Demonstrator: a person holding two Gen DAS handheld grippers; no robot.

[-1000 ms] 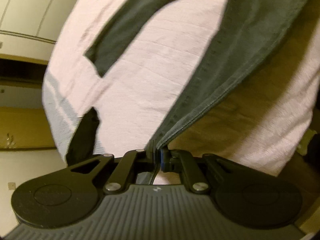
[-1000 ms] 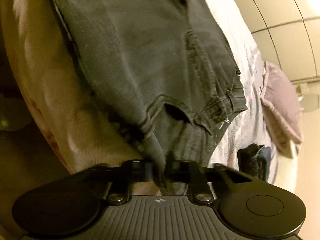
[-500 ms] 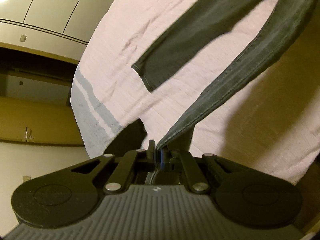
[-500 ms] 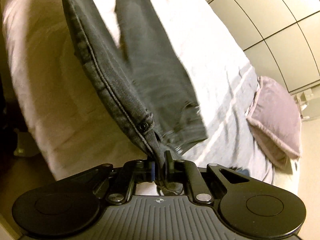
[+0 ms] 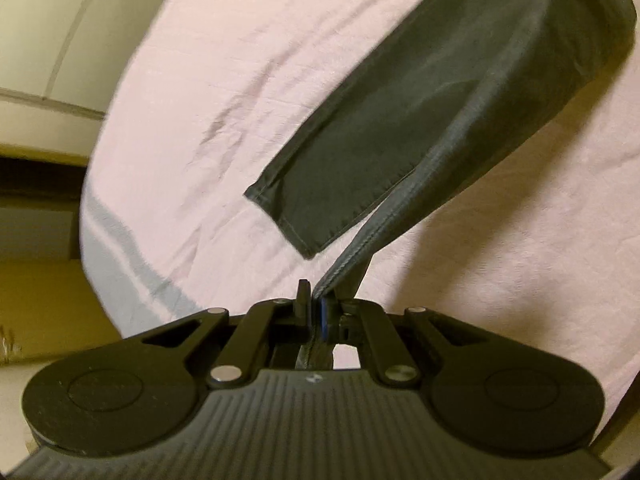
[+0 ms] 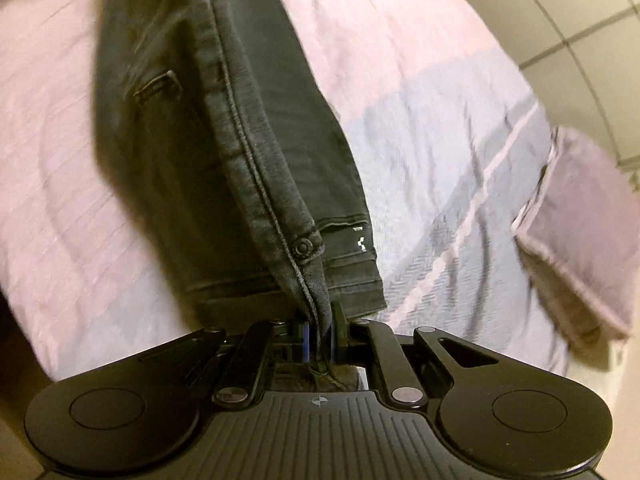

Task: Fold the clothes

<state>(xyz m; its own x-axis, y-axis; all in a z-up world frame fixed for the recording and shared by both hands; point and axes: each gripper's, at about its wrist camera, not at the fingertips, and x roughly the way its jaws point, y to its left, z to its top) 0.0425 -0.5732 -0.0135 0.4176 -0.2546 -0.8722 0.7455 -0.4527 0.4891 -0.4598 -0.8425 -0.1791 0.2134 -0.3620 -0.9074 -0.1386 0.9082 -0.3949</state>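
Dark jeans (image 6: 224,152) hang strung between my two tongs above the pink bedspread (image 5: 208,92), long axis running from one hand to the other. My right gripper (image 6: 319,330) is clamped on the waistband by the button; my left gripper (image 5: 316,312) pinches the side seam near the hems, the leg ends (image 5: 320,200) dangling just ahead. Neither hand is nearer: the garment lies straight ahead of both, taut.

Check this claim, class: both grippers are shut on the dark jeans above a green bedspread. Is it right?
One detail is wrong: the bedspread is pink, not green, as the left wrist view shows. The left gripper and right gripper are indeed shut on the dark jeans.
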